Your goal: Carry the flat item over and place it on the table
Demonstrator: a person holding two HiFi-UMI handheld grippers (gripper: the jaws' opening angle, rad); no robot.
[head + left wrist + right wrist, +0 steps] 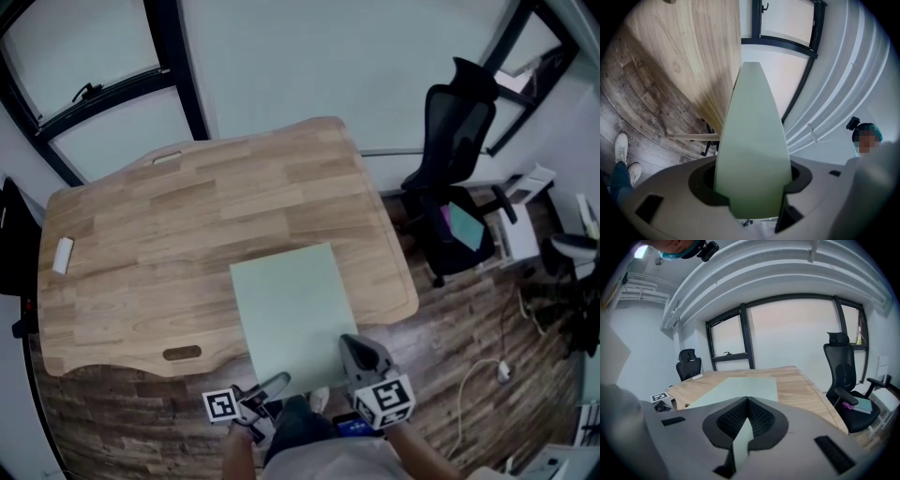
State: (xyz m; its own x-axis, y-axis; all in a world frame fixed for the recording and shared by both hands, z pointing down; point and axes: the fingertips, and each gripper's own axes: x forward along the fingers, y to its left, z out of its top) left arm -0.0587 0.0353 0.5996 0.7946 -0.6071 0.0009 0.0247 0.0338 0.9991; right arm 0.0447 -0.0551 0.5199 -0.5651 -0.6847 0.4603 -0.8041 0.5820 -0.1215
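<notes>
Wooden table [187, 216] with a wavy near edge, on a dark plank floor [450, 319]. A black office chair [457, 150] stands off the table's right side, a second chair [689, 364] sits beyond its far left corner, and a white cable [478, 373] trails on the floor to the table's near right. Black window frames [103, 98] run behind the table's far edge. A small white block [63, 255] lies near the table's left edge, well apart from everything else, and an oval cut-out [182, 353] marks the near edge. The table top ahead carries nothing in the way.

A pale green sheet [292, 314] reaches over the table's near edge, its near end sticking out past that edge toward the person. Its long axis runs from the person out across the table, the far end leaning slightly left. It is a plain, thin, matte rectangle, held close to level; contact with the table top cannot be made out.

The left gripper [278, 382] is clamped on the sheet's near left corner, and the right gripper [352, 345] is clenched on its near right corner.
</notes>
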